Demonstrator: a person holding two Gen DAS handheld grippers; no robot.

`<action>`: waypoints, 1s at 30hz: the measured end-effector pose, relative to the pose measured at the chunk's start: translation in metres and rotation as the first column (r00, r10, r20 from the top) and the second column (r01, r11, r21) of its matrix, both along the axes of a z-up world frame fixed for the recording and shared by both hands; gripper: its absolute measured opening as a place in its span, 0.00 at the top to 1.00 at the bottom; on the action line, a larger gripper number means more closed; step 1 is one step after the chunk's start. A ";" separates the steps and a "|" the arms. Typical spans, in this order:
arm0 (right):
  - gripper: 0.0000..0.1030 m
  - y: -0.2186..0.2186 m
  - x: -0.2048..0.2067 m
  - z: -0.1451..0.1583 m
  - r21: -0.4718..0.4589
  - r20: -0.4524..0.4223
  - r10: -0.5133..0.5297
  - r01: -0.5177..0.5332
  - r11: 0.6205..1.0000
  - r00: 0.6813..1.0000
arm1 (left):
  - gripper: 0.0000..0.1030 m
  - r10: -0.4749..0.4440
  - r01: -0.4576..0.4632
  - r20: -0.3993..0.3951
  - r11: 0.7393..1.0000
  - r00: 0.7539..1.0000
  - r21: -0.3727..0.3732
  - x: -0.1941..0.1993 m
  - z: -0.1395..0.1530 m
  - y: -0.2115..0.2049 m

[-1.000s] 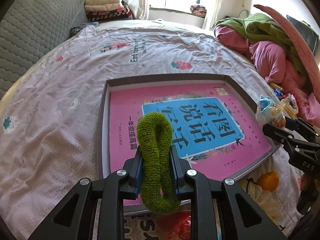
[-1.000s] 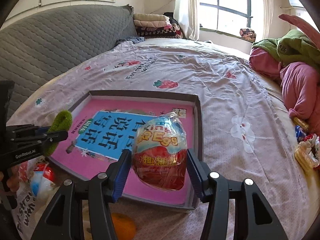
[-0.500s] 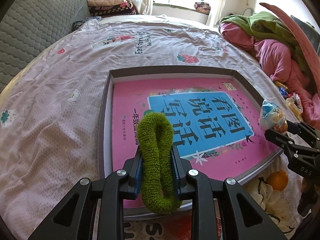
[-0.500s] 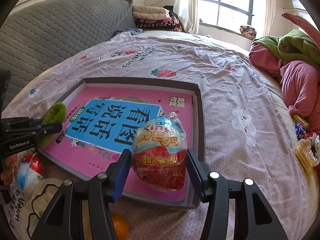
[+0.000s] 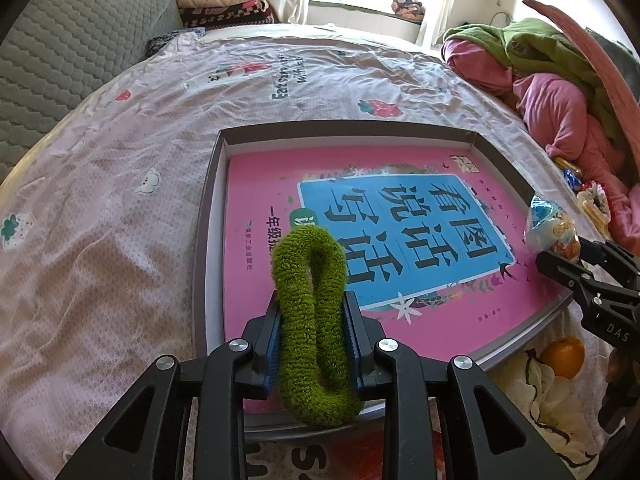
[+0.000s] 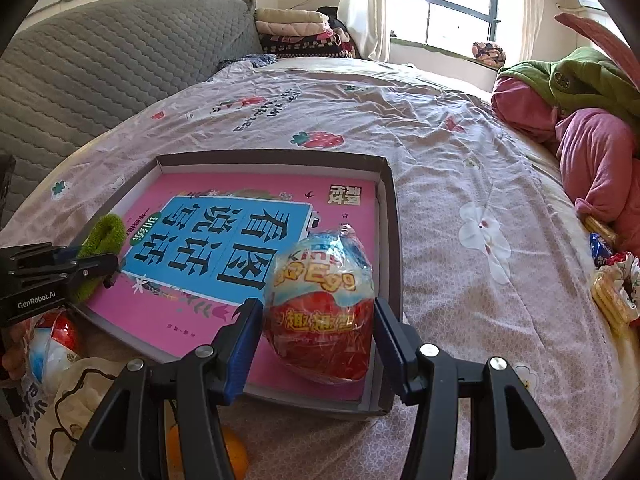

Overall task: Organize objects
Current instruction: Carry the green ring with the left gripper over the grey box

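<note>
Left hand-held gripper (image 5: 314,344) pinching green scrunchie (image 5: 312,320) mid-loop over near-left of box (image 5: 208,216), soft, light, squishy. Right hand-held gripper (image 6: 318,332) hugging wrapped toy egg (image 6: 320,312) over near-right corner, crinkly film looks slippery, grip widest part.

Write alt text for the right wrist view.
The right gripper holds a wrapped toy egg between its fingers above a shallow box with a pink book inside, on a bed. At left, the left gripper holds a green scrunchie.
</note>
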State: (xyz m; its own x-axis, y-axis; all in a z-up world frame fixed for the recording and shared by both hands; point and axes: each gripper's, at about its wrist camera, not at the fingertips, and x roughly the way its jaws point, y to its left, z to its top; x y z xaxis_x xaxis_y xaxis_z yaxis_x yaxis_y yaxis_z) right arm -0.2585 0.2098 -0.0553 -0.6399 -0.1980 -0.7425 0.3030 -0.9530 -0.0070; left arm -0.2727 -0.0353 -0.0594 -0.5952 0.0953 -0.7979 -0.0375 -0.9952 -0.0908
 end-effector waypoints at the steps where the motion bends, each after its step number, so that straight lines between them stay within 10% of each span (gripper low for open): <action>1: 0.46 0.000 0.000 0.000 0.003 0.000 0.001 -0.001 1.000 1.000 | 0.73 0.000 0.000 0.001 1.000 1.000 0.000 0.000 0.000 0.000; 30: 0.44 0.003 -0.001 0.001 -0.020 0.007 -0.002 0.002 1.000 1.000 | 0.50 0.008 -0.008 0.006 1.000 1.000 0.000 0.002 0.003 -0.001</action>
State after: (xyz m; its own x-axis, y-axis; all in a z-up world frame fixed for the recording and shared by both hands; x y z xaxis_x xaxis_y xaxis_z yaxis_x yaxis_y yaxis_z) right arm -0.2592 0.2127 -0.0543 -0.6355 -0.2111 -0.7427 0.3010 -0.9535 0.0136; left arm -0.2709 -0.0359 -0.0563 -0.5913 0.0899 -0.8014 -0.0287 -0.9955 -0.0906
